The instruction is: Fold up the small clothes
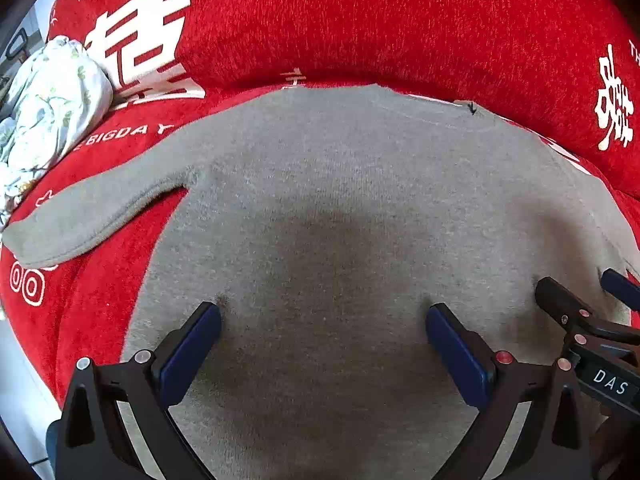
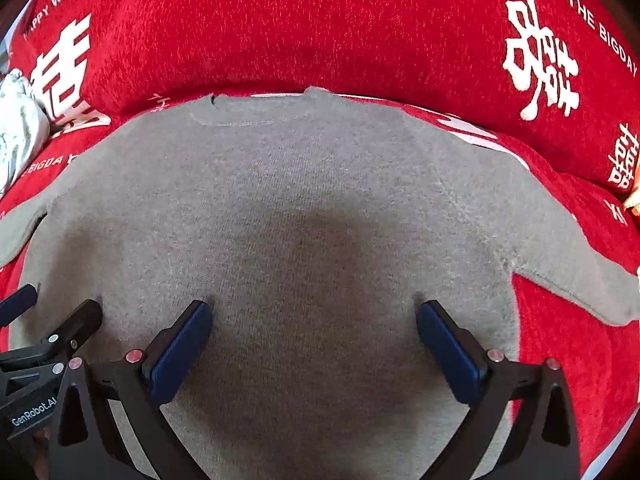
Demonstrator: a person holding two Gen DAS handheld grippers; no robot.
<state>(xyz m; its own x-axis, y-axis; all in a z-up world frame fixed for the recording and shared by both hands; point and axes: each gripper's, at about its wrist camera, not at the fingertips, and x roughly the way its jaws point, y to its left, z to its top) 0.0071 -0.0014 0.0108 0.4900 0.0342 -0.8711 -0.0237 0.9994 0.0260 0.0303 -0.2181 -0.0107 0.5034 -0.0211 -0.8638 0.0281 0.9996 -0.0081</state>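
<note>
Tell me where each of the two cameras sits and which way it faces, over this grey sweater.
Left wrist: on the left gripper, looking forward and down at the grey sweater and its left sleeve; own open fingers show, right gripper at the edge.
Right wrist: on the right gripper, facing the same sweater and its right sleeve; own open fingers show.
Shared: sweater, red cover, floral cloth.

grey sweater [image 2: 320,200] flat on red cover [image 2: 320,20] | right claw [image 2: 314,320] spread wide above it
</note>
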